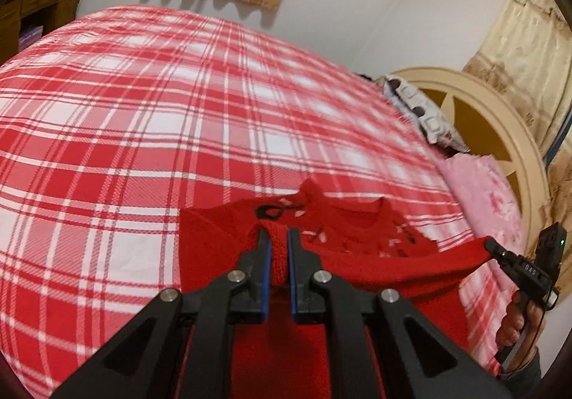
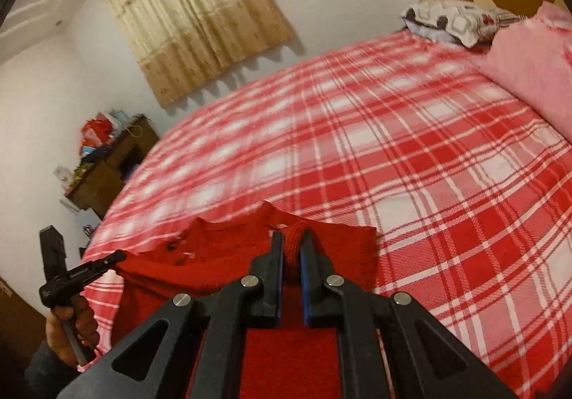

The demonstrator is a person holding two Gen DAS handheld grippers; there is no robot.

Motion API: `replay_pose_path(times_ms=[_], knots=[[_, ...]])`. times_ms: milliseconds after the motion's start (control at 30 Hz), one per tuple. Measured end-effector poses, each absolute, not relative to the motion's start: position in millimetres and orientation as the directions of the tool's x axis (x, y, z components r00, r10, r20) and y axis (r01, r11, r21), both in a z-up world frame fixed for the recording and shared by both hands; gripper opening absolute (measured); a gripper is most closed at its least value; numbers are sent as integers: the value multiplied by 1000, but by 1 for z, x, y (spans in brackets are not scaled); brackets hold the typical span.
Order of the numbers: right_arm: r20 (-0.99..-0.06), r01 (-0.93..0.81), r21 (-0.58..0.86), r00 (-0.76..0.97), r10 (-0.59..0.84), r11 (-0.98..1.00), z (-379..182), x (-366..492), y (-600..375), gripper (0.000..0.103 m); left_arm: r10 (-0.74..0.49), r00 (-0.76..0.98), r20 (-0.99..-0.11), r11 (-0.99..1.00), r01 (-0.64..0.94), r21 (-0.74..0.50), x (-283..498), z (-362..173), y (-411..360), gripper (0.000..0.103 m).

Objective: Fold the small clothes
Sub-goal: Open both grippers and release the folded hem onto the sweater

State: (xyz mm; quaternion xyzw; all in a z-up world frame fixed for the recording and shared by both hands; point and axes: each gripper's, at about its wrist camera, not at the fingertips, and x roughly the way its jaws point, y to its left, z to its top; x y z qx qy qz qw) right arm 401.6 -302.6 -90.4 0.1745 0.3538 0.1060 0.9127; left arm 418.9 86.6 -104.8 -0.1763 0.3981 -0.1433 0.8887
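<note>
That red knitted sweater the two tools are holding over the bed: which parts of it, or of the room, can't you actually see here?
- Red sweater: its lower part is hidden in both wrist views by the tools' black arms and cut off by the bottom edge.
- Its dark and white pattern: left wrist view, folded over, too small to read.
- Bedside cabinet: the clutter on it is blurred in the right wrist view.
- Plaid bedcover: its far end is motion-blurred.

My left gripper and right gripper each pinch an edge of the sweater, stretched between them over the bed. Pillows lie at the headboard to my right; a cabinet stands beyond the bed's left side.
</note>
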Motion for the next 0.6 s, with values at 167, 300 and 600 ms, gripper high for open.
replay_pose_path(times_ms=[167,300,600], knots=[[-665,-26,367,691,282,930,-118,430,-301,8,-366,634,-681,916,117,-383,432,-119,80,10],[-666,17,384,698,265,923,-129,447,-307,14,-309,669,-676,934,78,-349,430,-116,86,14],[-719,-56,264,654,235,963,-123,422,-273,46,-153,719,-678,988,131,-85,383,-103,73,45]])
